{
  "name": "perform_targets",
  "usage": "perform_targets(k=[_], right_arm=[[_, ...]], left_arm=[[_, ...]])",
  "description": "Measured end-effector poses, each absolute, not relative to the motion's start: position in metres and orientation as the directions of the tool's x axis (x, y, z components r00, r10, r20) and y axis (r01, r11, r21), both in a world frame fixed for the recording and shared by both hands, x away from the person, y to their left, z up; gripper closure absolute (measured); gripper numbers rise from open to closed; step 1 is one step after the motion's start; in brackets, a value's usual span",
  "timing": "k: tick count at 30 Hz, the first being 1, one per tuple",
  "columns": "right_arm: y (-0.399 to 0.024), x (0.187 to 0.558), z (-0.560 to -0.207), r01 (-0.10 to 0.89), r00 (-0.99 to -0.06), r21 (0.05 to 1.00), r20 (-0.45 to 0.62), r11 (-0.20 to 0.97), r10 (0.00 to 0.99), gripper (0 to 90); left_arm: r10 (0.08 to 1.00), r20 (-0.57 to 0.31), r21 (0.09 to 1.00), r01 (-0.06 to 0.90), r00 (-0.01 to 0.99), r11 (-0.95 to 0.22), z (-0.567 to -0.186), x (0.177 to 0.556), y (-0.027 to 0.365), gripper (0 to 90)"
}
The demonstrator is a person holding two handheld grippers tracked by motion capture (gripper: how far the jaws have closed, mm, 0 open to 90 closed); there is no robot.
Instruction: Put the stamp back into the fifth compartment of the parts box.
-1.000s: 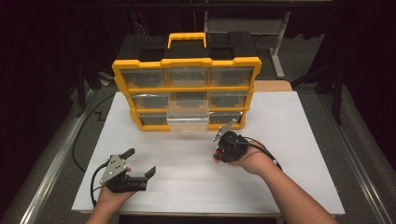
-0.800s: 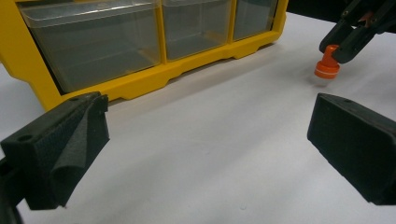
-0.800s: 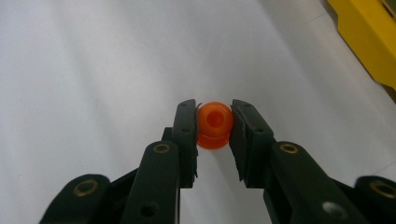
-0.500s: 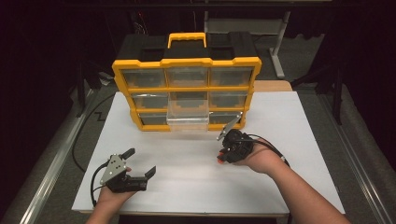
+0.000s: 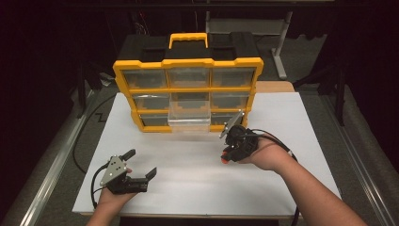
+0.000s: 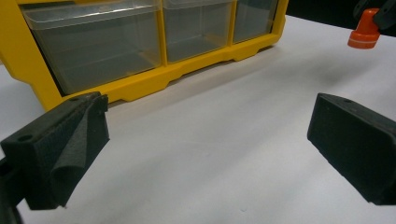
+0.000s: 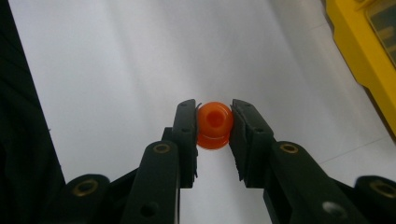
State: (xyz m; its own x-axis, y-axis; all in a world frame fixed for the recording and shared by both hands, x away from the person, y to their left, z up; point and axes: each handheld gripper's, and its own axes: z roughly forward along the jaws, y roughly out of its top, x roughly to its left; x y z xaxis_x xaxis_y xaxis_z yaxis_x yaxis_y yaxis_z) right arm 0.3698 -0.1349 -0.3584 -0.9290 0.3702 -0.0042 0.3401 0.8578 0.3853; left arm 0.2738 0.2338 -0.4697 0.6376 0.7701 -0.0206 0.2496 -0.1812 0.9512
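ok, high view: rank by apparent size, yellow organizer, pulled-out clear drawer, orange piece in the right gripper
1. Yellow organizer, largest by far.
2. Clear drawer, pulled out from the organizer's lower middle.
3. Orange piece, a small dot below the right gripper, pinched between its fingers. It sits nearer the camera yet looks smallest.

the small cap (image 7: 214, 125) between the black jaws is bright orange. the organiser (image 5: 188, 94) has a yellow frame, a yellow handle, a black top and clear drawers. the bench (image 5: 291, 122) is plain white. the floor (image 5: 51, 155) is grey.
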Motion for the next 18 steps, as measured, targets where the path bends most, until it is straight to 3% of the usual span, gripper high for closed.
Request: perform_targets(k=[18], right_arm=[[-0.136, 0.372, -0.326, 0.334, -0.933, 0.375, 0.0, 0.865, 0.361, 73.5]], left_arm=[[0.767, -0.02, 0.952, 0.246, 0.641, -0.18, -0.469, 0.274, 0.235, 0.3]])
